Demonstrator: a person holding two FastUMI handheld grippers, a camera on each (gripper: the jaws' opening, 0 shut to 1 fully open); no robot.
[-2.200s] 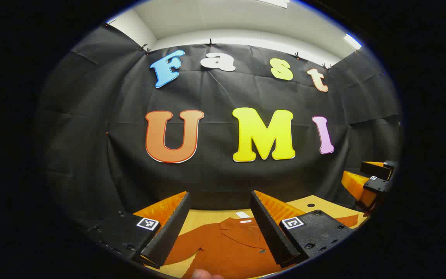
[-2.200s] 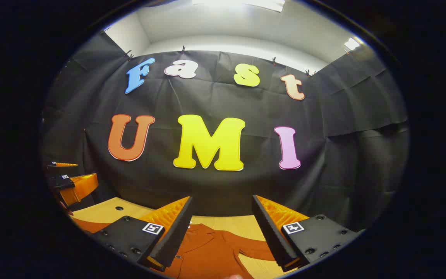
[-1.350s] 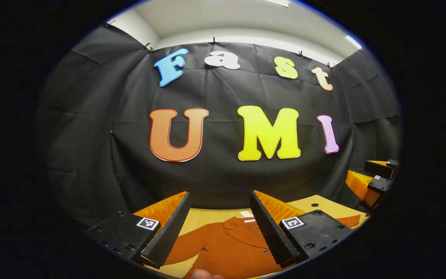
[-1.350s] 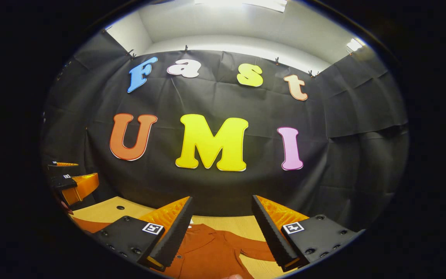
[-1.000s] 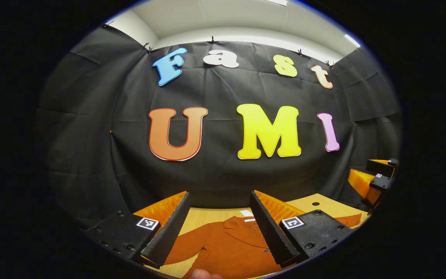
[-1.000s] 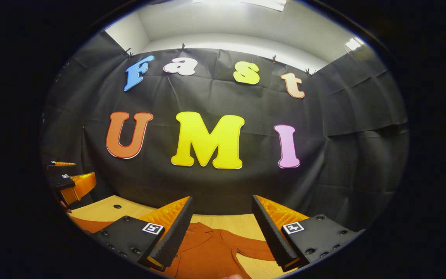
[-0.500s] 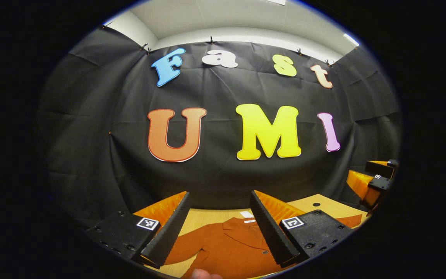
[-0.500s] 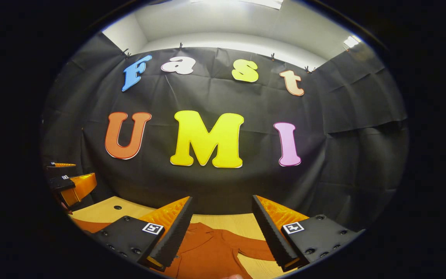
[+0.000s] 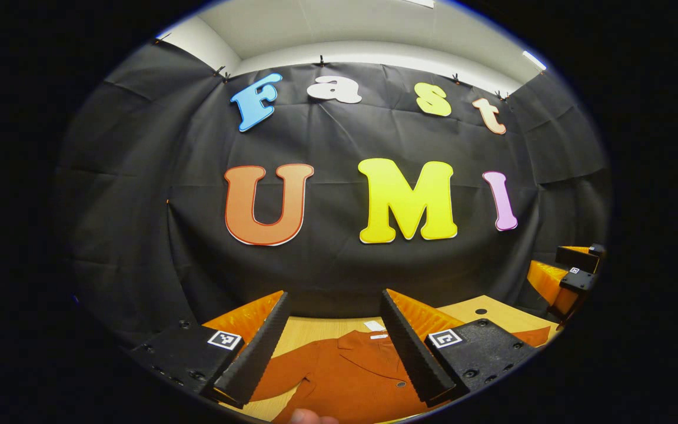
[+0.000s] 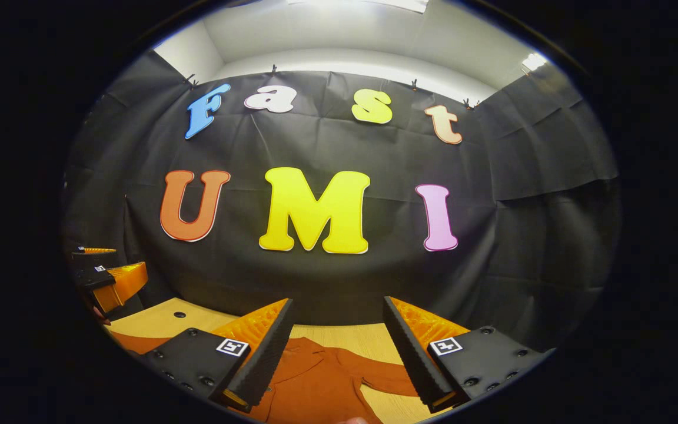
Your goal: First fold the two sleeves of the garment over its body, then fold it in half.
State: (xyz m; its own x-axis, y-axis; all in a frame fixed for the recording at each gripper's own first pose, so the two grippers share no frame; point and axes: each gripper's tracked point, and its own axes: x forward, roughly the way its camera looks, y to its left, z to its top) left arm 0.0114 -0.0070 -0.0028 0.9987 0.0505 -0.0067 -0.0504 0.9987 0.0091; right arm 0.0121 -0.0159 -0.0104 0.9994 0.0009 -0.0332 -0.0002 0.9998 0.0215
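L gripper point(image 9: 333, 330): jaws wide apart, nothing between them, held up off the work. R gripper point(image 10: 336, 335): same, gaping and empty.

Change over last couple of secs: practically none. Both views drift a touch, grippers keep hovering level, neither has dropped toward the cloth. Reads as pre-start; no fold begun.

Rust-orange shirt point(image 9: 351, 377) lies flat below and ahead of both grippers, collar toward the far wall, buttons up front. Its sleeve on the L side point(image 9: 283, 371) is spread out to the side; the sleeve on the R side point(image 10: 386, 374) likewise stretched out, not over the body. So both sleeve folds plus the half fold remain.

Surface: light wood table point(image 9: 315, 327), with a small dark hole point(image 9: 480, 311) near its far edge. Beyond: black cloth wall point(image 10: 521, 235), white ceiling w/ strip lights.
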